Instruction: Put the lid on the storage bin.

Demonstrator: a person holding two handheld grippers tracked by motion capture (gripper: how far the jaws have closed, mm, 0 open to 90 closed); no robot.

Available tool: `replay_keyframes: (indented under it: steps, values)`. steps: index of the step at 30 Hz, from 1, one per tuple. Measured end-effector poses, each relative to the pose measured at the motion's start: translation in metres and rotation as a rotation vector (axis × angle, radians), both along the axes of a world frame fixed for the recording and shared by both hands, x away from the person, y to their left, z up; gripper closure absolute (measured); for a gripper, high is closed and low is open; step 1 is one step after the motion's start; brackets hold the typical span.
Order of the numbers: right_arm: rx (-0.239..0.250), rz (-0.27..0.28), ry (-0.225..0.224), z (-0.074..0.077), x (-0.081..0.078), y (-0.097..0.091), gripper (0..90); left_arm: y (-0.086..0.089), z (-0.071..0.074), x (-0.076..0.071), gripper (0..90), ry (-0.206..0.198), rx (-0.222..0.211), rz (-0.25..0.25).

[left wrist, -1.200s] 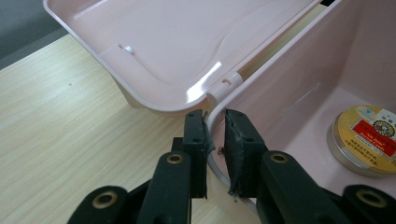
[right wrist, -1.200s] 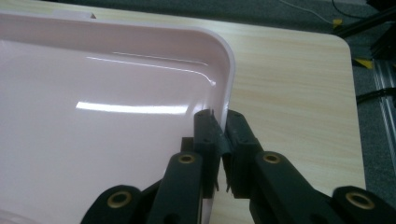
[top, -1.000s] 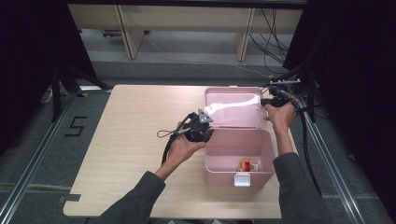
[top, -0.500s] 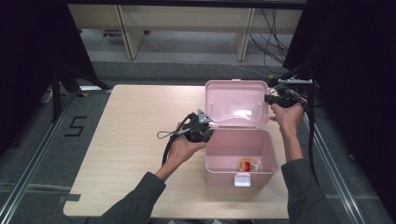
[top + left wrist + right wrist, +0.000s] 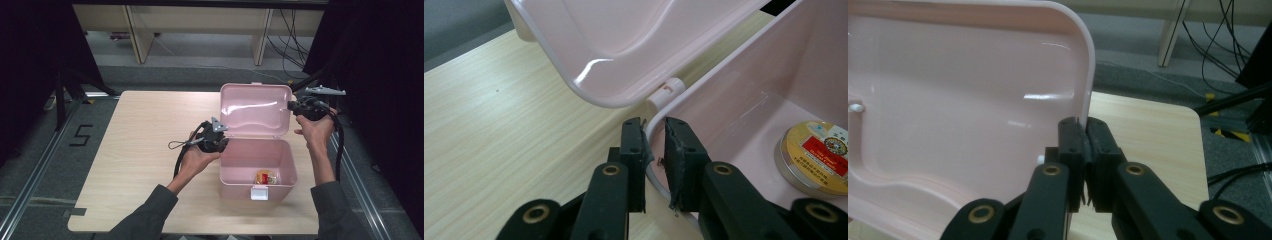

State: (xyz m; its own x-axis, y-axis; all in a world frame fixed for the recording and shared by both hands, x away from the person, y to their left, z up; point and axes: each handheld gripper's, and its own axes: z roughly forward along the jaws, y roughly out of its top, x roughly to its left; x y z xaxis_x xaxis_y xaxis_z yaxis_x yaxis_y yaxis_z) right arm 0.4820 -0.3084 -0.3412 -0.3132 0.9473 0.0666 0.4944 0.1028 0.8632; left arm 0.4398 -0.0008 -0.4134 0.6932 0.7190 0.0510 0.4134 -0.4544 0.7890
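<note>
Left gripper [image 5: 654, 150] clamps the pink box [image 5: 260, 170] wall; raised right gripper [image 5: 1087, 132] pinches its lid [image 5: 255, 107] (upright).

The left tool [image 5: 216, 137] sits low in the left hand [image 5: 197, 156], its jaws squeezed tight. The right tool [image 5: 300, 106] is held up higher, jaws pinched together too.

- A pale wooden table [image 5: 140, 150] carries the work.
- One pink box [image 5: 257, 172] sits on it, between the left gripper [image 5: 215, 137] and the right gripper [image 5: 300, 107].
</note>
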Motion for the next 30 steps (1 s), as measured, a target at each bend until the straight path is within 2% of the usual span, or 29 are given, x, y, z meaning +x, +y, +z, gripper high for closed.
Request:
replay_keyframes:
  steps: [2,3,4,5,6,7,8,9,15,16,17,23,30]
  values:
    - [-0.005,-0.003,0.0,0.001,-0.003,-0.001,87.3,0.0,0.0,0.0,78.7,-0.001,0.002,0.004]
    - [0.017,-0.005,-0.009,0.002,-0.009,0.0,87.4,-0.001,0.0,-0.001,78.7,0.001,0.0,0.006]
    - [0.017,-0.005,-0.009,0.002,-0.009,0.0,87.4,-0.001,0.0,-0.001,78.7,0.001,0.0,0.006]
    - [-0.004,0.011,-0.035,0.003,-0.013,-0.002,87.4,-0.001,0.0,-0.001,78.7,0.001,0.003,0.009]
    - [0.007,0.011,-0.035,0.003,-0.016,-0.002,87.4,-0.001,0.0,-0.001,78.7,0.0,0.002,0.013]
    - [-0.013,0.026,-0.056,0.004,-0.018,-0.004,87.4,-0.001,0.0,-0.001,78.7,-0.001,-0.002,0.012]
    - [-0.014,0.023,-0.054,0.004,-0.02,-0.005,87.5,-0.002,0.0,-0.001,78.7,-0.003,0.004,0.015]
    - [0.005,0.02,-0.051,0.005,-0.023,-0.004,87.7,-0.002,0.0,-0.001,78.7,-0.001,0.001,0.015]
    - [0.007,0.031,-0.092,0.005,-0.035,-0.006,88.0,-0.001,0.0,-0.001,78.6,-0.004,0.01,0.019]
    - [0.01,0.029,-0.085,0.006,-0.038,-0.005,88.1,-0.001,0.0,-0.001,78.6,-0.004,0.011,0.022]
    - [0.003,0.033,-0.11,0.005,-0.039,-0.006,88.2,-0.001,0.0,-0.001,78.6,-0.004,0.011,0.022]
    - [0.019,0.038,-0.114,0.005,-0.049,-0.007,88.3,-0.001,-0.001,-0.002,78.6,-0.008,0.006,0.024]
    - [0.003,0.049,-0.155,0.003,-0.065,-0.009,88.4,-0.002,-0.002,-0.003,78.5,-0.012,-0.004,0.034]
